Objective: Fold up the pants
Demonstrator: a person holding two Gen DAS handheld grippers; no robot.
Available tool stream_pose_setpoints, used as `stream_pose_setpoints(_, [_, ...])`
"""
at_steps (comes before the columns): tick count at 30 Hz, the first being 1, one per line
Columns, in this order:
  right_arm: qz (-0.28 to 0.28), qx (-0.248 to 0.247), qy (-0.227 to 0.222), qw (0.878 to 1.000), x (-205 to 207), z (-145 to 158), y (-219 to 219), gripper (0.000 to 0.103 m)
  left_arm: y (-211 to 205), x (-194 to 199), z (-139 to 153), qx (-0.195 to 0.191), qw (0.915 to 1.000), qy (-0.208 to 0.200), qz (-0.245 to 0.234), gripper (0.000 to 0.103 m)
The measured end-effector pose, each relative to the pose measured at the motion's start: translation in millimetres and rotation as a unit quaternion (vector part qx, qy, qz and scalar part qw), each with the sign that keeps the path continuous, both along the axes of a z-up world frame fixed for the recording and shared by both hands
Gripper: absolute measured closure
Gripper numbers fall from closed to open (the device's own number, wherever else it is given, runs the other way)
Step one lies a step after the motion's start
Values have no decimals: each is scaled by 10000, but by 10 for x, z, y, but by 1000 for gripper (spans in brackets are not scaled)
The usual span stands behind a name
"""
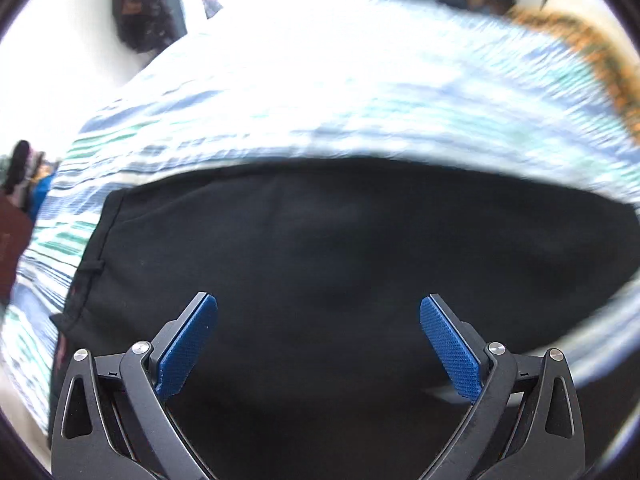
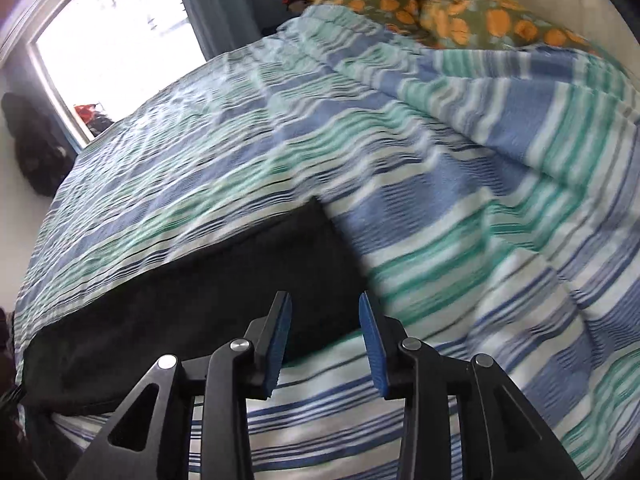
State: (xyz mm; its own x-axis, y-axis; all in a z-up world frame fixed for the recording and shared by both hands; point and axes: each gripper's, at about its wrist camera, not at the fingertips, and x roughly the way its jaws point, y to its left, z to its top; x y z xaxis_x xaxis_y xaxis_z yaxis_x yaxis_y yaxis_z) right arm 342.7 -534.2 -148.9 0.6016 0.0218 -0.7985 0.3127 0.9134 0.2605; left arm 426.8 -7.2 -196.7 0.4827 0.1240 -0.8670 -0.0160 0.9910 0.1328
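Note:
The black pants [image 1: 340,248] lie flat on the striped bedspread [image 1: 280,120] and fill the lower half of the left wrist view, one seamed edge at the left. My left gripper [image 1: 319,300] hovers over them, open wide, with nothing between its blue pads [image 1: 188,344]. In the right wrist view the pants [image 2: 180,304] form a long dark band at the lower left, ending in a corner near the middle. My right gripper [image 2: 324,298] hangs just above that right end, partly open, its pads gripping nothing.
The blue, green and white striped bedspread [image 2: 440,200] covers the whole bed. A pillow with orange flowers [image 2: 440,4] lies at the far right end. A bright window [image 2: 112,40] and a curtain [image 2: 224,4] stand beyond the bed. A dark bag [image 2: 36,144] hangs at the left wall.

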Motion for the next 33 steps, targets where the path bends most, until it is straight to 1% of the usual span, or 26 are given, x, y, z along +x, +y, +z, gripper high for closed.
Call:
stream_pose_setpoints(1, [293, 121, -52, 9995, 146, -9, 273, 49, 45, 90, -196, 101, 9997, 213, 62, 0])
stream_pose_setpoints(2, [600, 238, -90, 9979, 256, -18, 555, 44, 92, 129, -333, -31, 9996, 264, 23, 0])
stream_pose_setpoints(3, [875, 346, -122, 9955, 364, -58, 832, 37, 125, 118, -380, -171, 9998, 90, 9, 0])
stream_pose_setpoints(5, [1387, 583, -131, 9885, 554, -169, 1388, 34, 111, 76, -399, -135, 9998, -125, -4, 0])
stream_pose_setpoints(7, [1889, 930, -24, 9776, 716, -338, 1864, 33, 100, 43, -404, -98, 9997, -226, -2, 1])
stream_pose_setpoints(8, [2110, 1142, 155, 9707, 793, -463, 2051, 33, 108, 44, -406, -126, 9997, -226, 1, 1])
stream_pose_setpoints(9, [2226, 1237, 450, 9660, 852, -605, 2179, 31, 116, 55, -406, -154, 9997, -201, 3, 1])
stream_pose_setpoints(10, [2217, 1073, 636, 9671, 878, -698, 2240, 30, 122, 68, -401, -170, 9997, -161, -2, 1])
stream_pose_setpoints(11, [2190, 851, 575, 9703, 866, -708, 2239, 32, 134, 78, -380, -177, 9998, -112, -7, 1])
stream_pose_setpoints(12, [2024, 503, 533, 9766, 848, -669, 2197, 33, 133, 85, -341, -154, 9999, -50, -2, 1])
stream_pose_setpoints(13, [1718, -8, 622, 9832, 855, -626, 2112, 32, 128, 74, -286, -132, 9999, -2, 26, 2])
stream_pose_setpoints(14, [1397, -502, 686, 9865, 772, -550, 2018, 31, 113, 36, -211, -144, 9999, -2, 71, 2])
stream_pose_setpoints(15, [1290, -660, 566, 9878, 684, -469, 1918, 31, 76, -44, -127, -244, 9997, -56, 31, 2])
stream_pose_setpoints(17, [1378, -632, 192, 9883, 318, -291, 1801, 30, -64, -316, 31, -533, 9980, -234, -256, 2])
stream_pose_setpoints(19, [1516, -593, -3, 9867, -121, -177, 1778, 27, -341, -665, 124, -774, 9942, -320, -674, 2])
stream_pose_setpoints(20, [1631, -473, -79, 9855, -338, -152, 1836, 27, -489, -843, 132, -885, 9916, -305, -888, 2])
stream_pose_setpoints(22, [1956, -58, -196, 9805, -797, -143, 1938, 25, -832, -1222, 79, -1066, 9846, -214, -1370, 1])
stream_pose_setpoints(23, [2072, 106, -198, 9780, -995, -167, 1986, 25, -997, -1385, 20, -1076, 9812, -142, -1595, 1])
stream_pose_setpoints(25, [2148, 301, -58, 9762, -1358, -304, 2067, 25, -1278, -1645, -156, -964, 9746, 85, -2021, 1])
stream_pose_setpoints(26, [2075, 298, 59, 9778, -1483, -386, 2058, 25, -1387, -1747, -260, -808, 9728, 176, -2162, 1])
stream_pose_setpoints(27, [1881, 230, 142, 9818, -1608, -449, 2014, 25, -1497, -1860, -306, -546, 9733, 116, -2225, 0])
stream_pose_setpoints(28, [1597, 161, 162, 9869, -1747, -487, 1910, 25, -1605, -1965, -302, -350, 9724, -31, -2306, 0])
stream_pose_setpoints(29, [1301, 101, 140, 9914, -1882, -501, 1773, 25, -1604, -1991, -303, -298, 9705, -78, -2392, 0])
stream_pose_setpoints(30, [1009, 27, 120, 9948, -1990, -512, 1630, 25, -1564, -1968, -299, -351, 9702, 0, -2396, 0])
stream_pose_setpoints(31, [761, -44, 125, 9970, -2093, -524, 1515, 25, -1498, -1927, -289, -420, 9719, 87, -2316, 0])
stream_pose_setpoints(33, [442, -73, 128, 9989, -2205, -582, 1318, 25, -1355, -1893, -267, -476, 9780, 161, -2023, 0])
